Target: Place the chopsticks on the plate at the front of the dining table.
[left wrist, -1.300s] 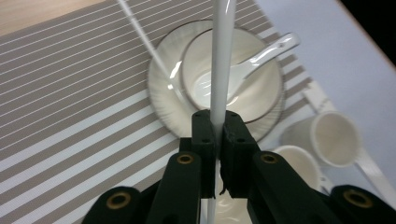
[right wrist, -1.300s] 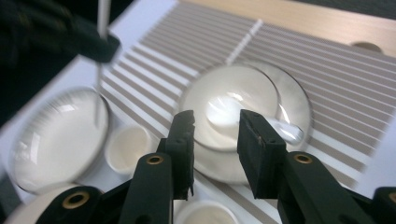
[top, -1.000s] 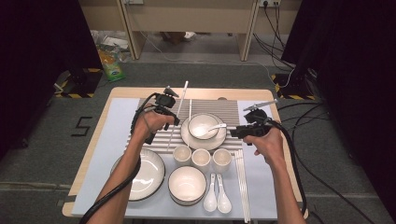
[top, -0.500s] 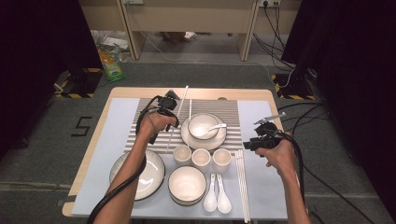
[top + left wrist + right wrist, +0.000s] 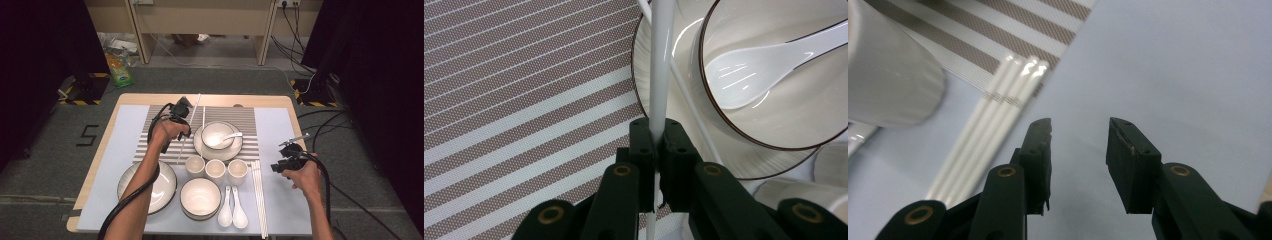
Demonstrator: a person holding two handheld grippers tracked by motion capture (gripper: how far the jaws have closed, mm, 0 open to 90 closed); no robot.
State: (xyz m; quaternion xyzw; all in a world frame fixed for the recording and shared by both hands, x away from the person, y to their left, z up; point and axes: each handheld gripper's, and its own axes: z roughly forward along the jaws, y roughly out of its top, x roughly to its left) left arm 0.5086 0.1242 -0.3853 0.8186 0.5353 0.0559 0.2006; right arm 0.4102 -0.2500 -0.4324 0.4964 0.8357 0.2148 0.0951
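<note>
A: Left gripper (image 5: 181, 116), upper centre of the high view. State?

B: Jaws pressed on a white chopstick (image 5: 187, 131). In the left gripper view the stick (image 5: 659, 70) runs up from between the pads toward the top edge, crossing the plate (image 5: 644, 95) rim.

A: Where does that stick sit in the high view?

B: Slanted over the striped mat (image 5: 150, 135), just left of the plate carrying the bowl (image 5: 216, 134) and spoon (image 5: 231, 136). A second stick (image 5: 203, 117) lies just beside it, nearer the plate.

A: Right gripper (image 5: 280, 165)?

B: Right of centre, over the pale blue mat (image 5: 280, 125). Right gripper view: jaws spread, nothing between them, mat underneath.

A: Anything close by?

B: A bundle of white chopsticks (image 5: 993, 130) to the left of the jaws, lower ends on the blue mat. Blurred cup (image 5: 888, 80) at upper left.
</note>
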